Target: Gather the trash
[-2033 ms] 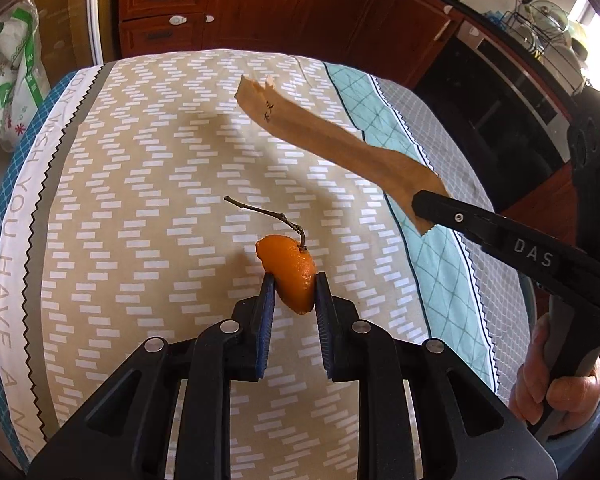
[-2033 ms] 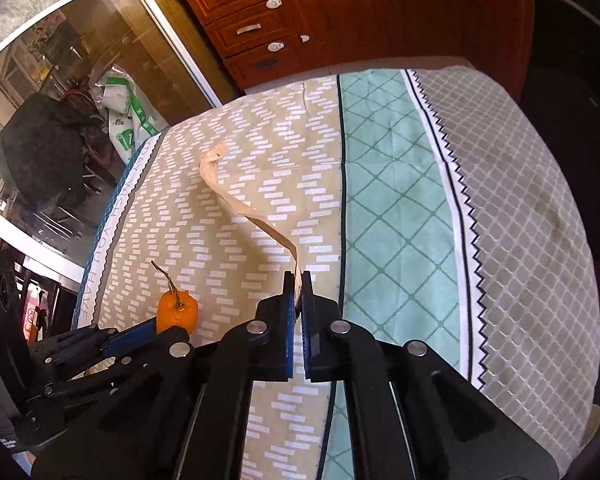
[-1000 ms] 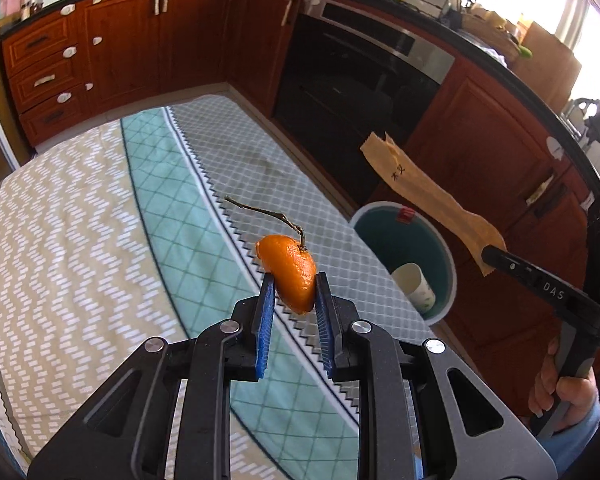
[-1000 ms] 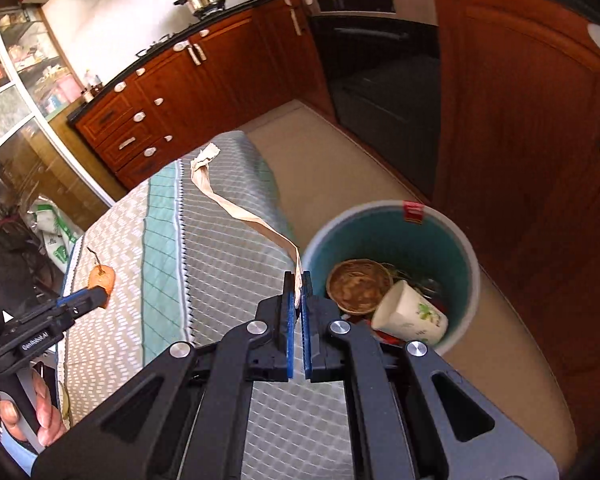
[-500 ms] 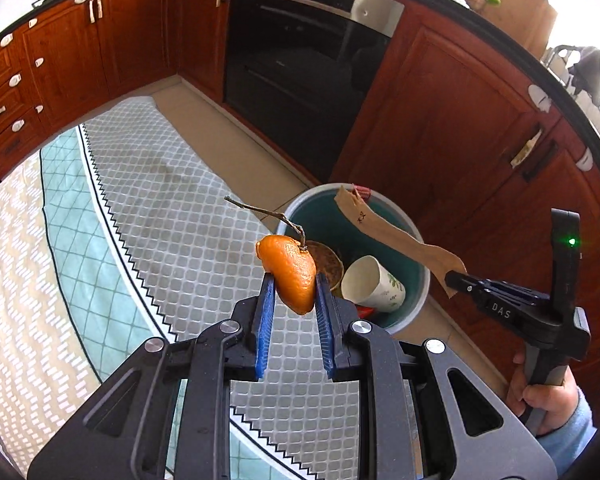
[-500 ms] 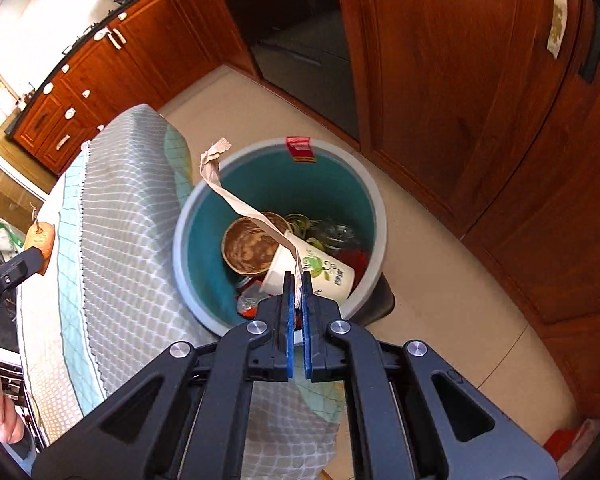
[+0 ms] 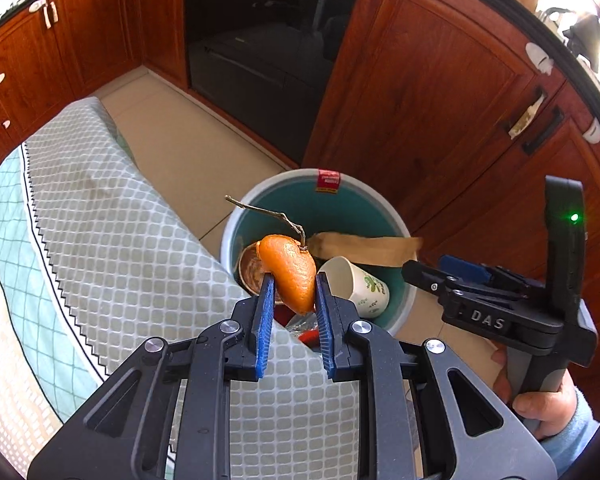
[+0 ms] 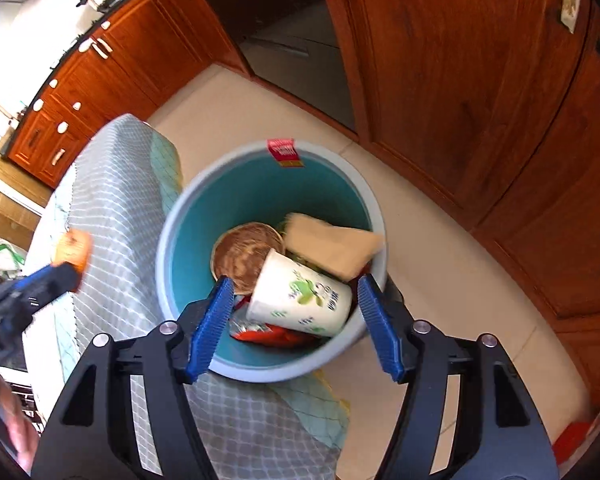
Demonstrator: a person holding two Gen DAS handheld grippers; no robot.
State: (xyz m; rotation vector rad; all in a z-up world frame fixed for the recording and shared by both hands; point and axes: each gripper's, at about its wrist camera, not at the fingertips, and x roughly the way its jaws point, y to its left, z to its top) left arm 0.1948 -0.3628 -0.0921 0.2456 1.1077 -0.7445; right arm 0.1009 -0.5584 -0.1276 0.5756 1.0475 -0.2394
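My left gripper (image 7: 293,280) is shut on an orange peel (image 7: 289,272) with a thin stem, held above the table edge beside the teal trash bin (image 7: 380,204). My right gripper (image 8: 295,284) is open and empty right above the bin (image 8: 179,256). The brown paper strip (image 8: 332,250) lies in the bin, across a white paper cup (image 8: 300,298) and a brown paper bowl (image 8: 243,256). In the left wrist view the strip (image 7: 364,246) sits just off the right gripper (image 7: 444,270). The peel (image 8: 73,248) shows blurred at the left of the right wrist view.
The table with its patterned cloth (image 7: 111,232) reaches the bin's left side. Wooden cabinets (image 7: 440,100) and a dark oven (image 7: 255,52) stand behind the bin on a tiled floor (image 8: 440,280). Red wrappers (image 8: 267,334) lie in the bin's bottom.
Both grippers swung from the table to over the bin. My right gripper opened and the paper strip dropped into the bin. The left gripper still holds the peel.
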